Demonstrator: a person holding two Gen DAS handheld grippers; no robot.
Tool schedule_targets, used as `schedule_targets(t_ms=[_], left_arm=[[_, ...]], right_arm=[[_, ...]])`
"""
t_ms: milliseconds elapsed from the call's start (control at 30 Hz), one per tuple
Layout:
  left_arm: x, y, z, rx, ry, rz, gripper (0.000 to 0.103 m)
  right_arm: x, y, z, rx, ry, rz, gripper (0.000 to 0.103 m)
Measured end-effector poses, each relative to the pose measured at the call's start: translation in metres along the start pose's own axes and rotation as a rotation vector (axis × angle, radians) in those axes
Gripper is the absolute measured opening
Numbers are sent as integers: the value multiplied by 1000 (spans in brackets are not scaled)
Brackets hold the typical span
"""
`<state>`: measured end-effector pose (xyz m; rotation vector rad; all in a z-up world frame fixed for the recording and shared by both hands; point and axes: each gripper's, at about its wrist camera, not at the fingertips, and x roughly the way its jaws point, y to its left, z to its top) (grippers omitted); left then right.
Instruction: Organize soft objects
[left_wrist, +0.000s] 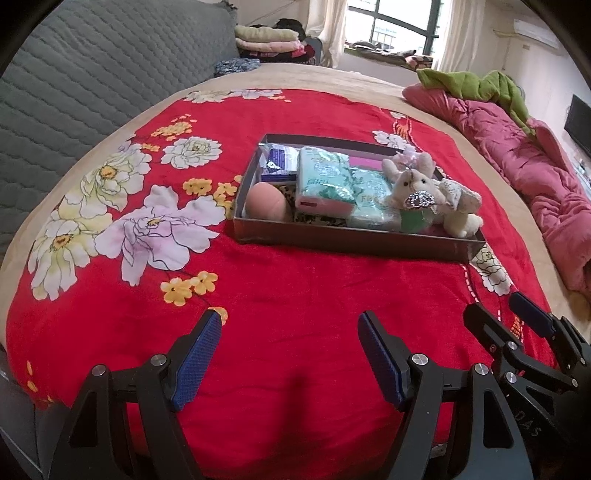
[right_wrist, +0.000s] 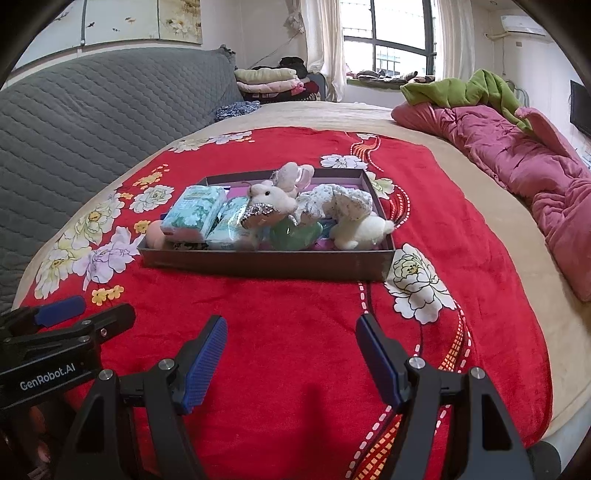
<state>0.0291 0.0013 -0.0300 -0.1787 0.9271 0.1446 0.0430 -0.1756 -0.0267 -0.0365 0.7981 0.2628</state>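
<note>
Red, white and mint on my bed

My grippers' fingers (right_wrist: 207, 363) wear blue textured pads; the plush red blanket (left_wrist: 295, 295) carries white, lilac and yellow flowers; the dark shallow box (right_wrist: 266, 264) holds mint-green patterned tissue packs (left_wrist: 323, 179) and a cream plush bunny (left_wrist: 424, 192).

Between the two tools and the tray (left_wrist: 347, 242) lies a broad stretch of bare red blanket (left_wrist: 295, 295), with nothing on it. The left tool (left_wrist: 290, 354) and right tool (right_wrist: 291, 356) stand side by side, close together, each with its jaws wide apart and nothing between them. The tray's near wall rises ahead. Inside, it is crowded: tissue packs (left_wrist: 325, 181), a plush rabbit (left_wrist: 424, 192) and a peach-coloured ball (left_wrist: 266, 201) stand above the rim. To the left of the tray the blanket is free; on the right, a rumpled pink quilt (right_wrist: 517, 155) lines the bed's edge.
</note>
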Motion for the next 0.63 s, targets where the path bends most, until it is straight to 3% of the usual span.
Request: schedule_targets(t_ms=[633], left_arm=[[5, 3, 0, -10, -31, 57, 77]], right_arm=[[6, -4, -2, 21, 3, -8, 72]])
